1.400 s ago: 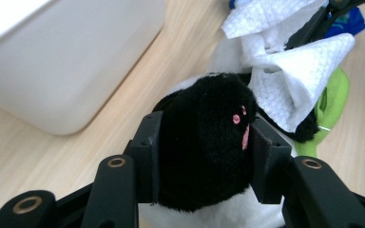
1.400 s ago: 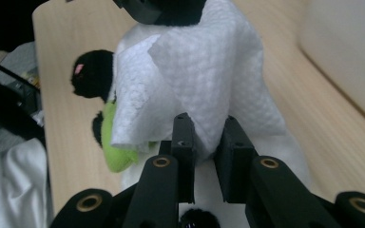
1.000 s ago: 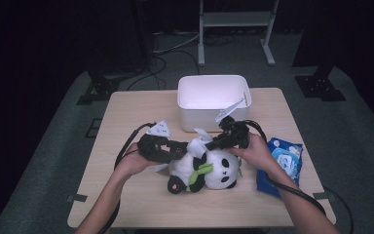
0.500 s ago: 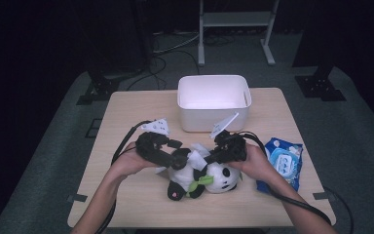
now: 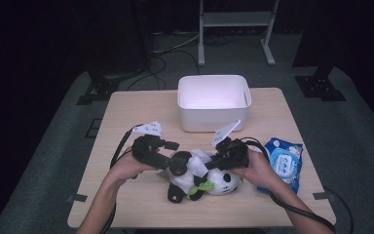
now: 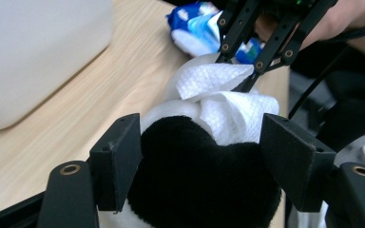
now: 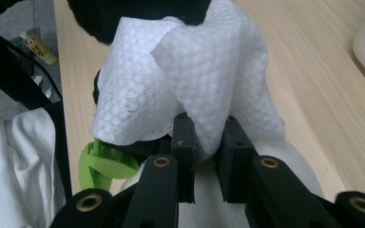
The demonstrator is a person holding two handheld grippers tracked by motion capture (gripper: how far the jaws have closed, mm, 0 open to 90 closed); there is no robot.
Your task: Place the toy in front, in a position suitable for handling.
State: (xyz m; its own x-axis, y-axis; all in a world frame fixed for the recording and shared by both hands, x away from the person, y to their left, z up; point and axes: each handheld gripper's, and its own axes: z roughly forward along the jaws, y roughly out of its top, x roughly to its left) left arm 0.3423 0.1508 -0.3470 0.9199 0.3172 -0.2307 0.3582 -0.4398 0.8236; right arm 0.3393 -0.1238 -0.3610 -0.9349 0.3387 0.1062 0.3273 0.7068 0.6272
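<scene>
Compared with the earlier frames, both hands and the panda toy [image 5: 202, 178] sit nearer the table's near edge, the toy having been drawn away from the white bin [image 5: 214, 101]. Left gripper [image 5: 174, 165]: its jaws have just been opening and now stand apart on either side of the toy's black limb [image 6: 204, 180]; the left pad lies against the plush, while a gap separates the right pad from it, so the grip is released. Right gripper [image 5: 217, 161]: jaws pinched tightly on a fold of the white wipe [image 7: 190, 76], which drapes over the toy's black-and-white body. In the left gripper view the same wipe [image 6: 228, 95] lies on top of the toy, with the right gripper's black linkage touching it from the far side. The toy lies on the wooden table [image 5: 126, 112], near the middle of the near edge, with a green ribbon [image 7: 104, 164] at its neck. A blue wipes packet [image 5: 283, 163] lies on the table to the right, just beside the right hand [image 5: 258, 170]. The bin stands at the far centre, well apart from the toy.
</scene>
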